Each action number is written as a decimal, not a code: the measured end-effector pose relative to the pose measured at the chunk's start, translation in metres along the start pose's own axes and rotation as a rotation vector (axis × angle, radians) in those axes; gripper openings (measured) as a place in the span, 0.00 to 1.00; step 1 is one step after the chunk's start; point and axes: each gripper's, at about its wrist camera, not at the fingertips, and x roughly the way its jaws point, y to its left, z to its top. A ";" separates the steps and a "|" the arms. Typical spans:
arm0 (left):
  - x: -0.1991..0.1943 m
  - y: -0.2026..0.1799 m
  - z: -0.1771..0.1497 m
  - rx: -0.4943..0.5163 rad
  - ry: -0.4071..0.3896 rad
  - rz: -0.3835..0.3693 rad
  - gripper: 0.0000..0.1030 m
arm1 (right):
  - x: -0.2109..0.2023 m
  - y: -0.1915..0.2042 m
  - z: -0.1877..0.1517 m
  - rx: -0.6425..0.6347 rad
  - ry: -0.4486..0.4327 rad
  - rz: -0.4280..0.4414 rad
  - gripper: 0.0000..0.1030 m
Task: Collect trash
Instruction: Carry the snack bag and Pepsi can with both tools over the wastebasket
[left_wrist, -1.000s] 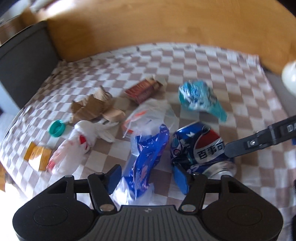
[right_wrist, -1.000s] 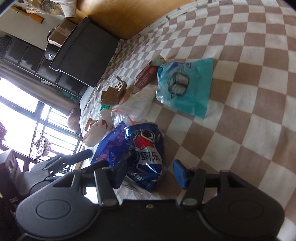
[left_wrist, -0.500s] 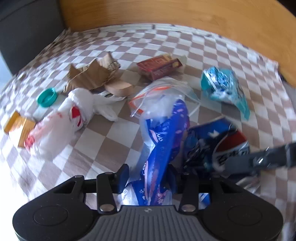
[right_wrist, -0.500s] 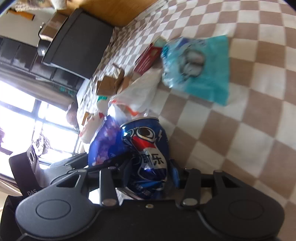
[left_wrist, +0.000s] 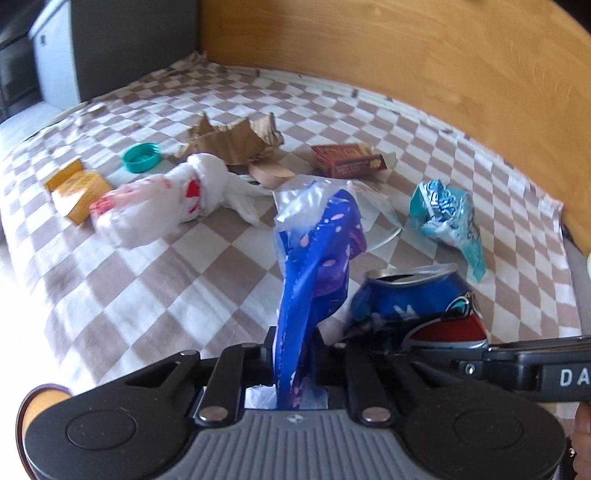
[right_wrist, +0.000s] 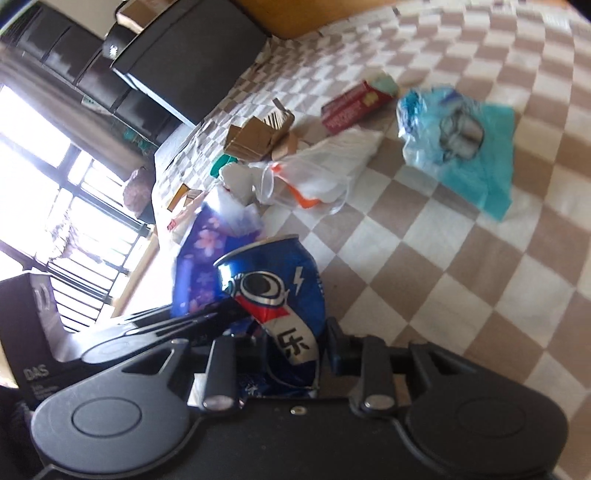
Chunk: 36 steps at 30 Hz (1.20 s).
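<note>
A blue flowery plastic wrapper (left_wrist: 317, 266) stands up from my left gripper (left_wrist: 297, 347), which is shut on its lower end. Right beside it is a crushed blue cola can (left_wrist: 417, 299), raised a little off the checked cloth (left_wrist: 147, 277). In the right wrist view the can (right_wrist: 273, 291) sits between the fingers of my right gripper (right_wrist: 295, 343). Its jaws are closing and both pads press on the can's sides. The wrapper (right_wrist: 199, 266) shows just behind the can, to its left.
Other litter lies on the cloth: a teal snack bag (left_wrist: 447, 218), a red box (left_wrist: 349, 160), torn cardboard (left_wrist: 232, 140), a white plastic bag (left_wrist: 162, 206), a teal lid (left_wrist: 141, 157), a yellow carton (left_wrist: 75, 188). A wooden headboard (left_wrist: 406, 55) runs behind.
Both grippers have closed, the left on the blue wrapper, the right on the can. The wrapper now stands upright and the can has come up off the cloth. Both views have rolled.
</note>
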 end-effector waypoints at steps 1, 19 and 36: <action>-0.005 0.001 -0.002 -0.010 -0.008 0.006 0.15 | -0.004 0.002 -0.002 -0.018 -0.012 -0.019 0.29; -0.125 0.014 -0.037 -0.143 -0.157 0.136 0.15 | -0.073 0.061 -0.022 -0.374 -0.231 -0.278 0.29; -0.206 0.062 -0.075 -0.272 -0.253 0.276 0.15 | -0.066 0.150 -0.045 -0.551 -0.276 -0.210 0.29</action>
